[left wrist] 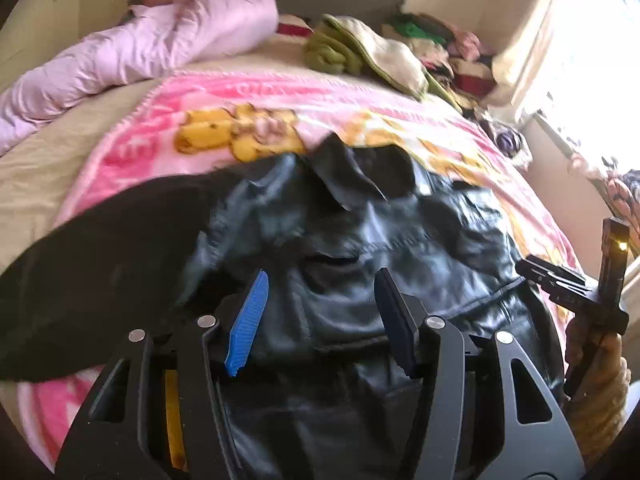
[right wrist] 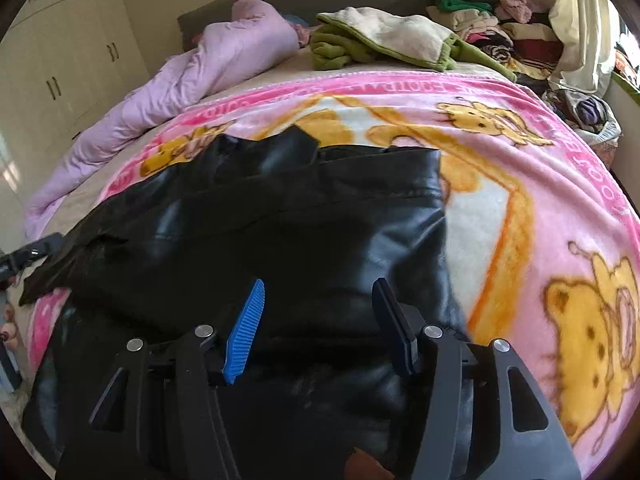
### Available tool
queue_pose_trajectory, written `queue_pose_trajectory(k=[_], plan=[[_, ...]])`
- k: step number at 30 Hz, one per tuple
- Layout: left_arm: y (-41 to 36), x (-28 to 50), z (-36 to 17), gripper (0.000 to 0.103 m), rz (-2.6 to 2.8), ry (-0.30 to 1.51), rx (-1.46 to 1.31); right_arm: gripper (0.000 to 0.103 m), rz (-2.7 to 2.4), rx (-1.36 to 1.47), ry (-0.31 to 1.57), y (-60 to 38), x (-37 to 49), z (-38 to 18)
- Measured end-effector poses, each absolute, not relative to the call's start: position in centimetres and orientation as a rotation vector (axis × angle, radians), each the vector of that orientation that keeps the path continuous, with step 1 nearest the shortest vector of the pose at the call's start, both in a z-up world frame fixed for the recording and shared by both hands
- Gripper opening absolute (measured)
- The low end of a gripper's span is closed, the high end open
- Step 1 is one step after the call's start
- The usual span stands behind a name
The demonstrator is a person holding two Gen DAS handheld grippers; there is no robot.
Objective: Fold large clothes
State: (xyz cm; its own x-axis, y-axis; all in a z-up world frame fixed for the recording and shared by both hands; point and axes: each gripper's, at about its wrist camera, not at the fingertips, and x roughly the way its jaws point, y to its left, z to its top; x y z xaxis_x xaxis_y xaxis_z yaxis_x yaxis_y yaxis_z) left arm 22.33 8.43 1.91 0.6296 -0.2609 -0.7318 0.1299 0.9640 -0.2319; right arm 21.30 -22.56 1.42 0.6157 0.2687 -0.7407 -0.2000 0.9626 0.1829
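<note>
While my left gripper (left wrist: 320, 300) hovers low over the bed, its wrist view shows a black leather jacket (left wrist: 360, 240) spread on a pink cartoon-bear blanket (left wrist: 224, 92), with its collar bunched and standing up at the far edge. My two pads, one bright blue and one dark, stand well apart with nothing between them, so this gripper is released and grips no cloth. A dark matte sleeve or panel (left wrist: 104, 248) reaches out to the left across the blanket, blurred by motion. At the right edge I see my right gripper (left wrist: 560, 280), held in my hand. A lilac duvet (left wrist: 168, 40) lies crumpled near the headboard, and a heap of mixed clothes (left wrist: 440, 48) sits in the far corner. Turning to the right wrist view, my right gripper (right wrist: 320, 312) also hangs over the jacket (right wrist: 280, 220) with its pads spread wide and empty. From here the jacket's right side shows a fairly straight, neat edge against the blanket (right wrist: 540, 160), while the left side trails off unevenly toward the mattress edge. I judge the folding to be at an early stage: the garment is laid out roughly flat, one side perhaps turned in, and the collar, the left sleeve and the final folds remain to be done.
</note>
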Motion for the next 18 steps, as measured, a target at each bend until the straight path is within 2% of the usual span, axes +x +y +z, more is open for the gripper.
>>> queue_pose_trajectory(k=[3,9,18], plan=[[6.7,22.5,0.4,0.047,-0.238,0.906,-0.126,0.068,0.287,0.062,0.851,-21.6,20.4,1.7],[5.6,23.2,-3.6,0.047,-0.199,1.019,-0.088,0.074,0.263,0.005,0.853,-20.9,20.2,1.2],[5.9,23.4,-5.4,0.048,-0.191,1.035,-0.096,0.075,0.205,0.064,0.981,-23.1,22.1,-2.3]])
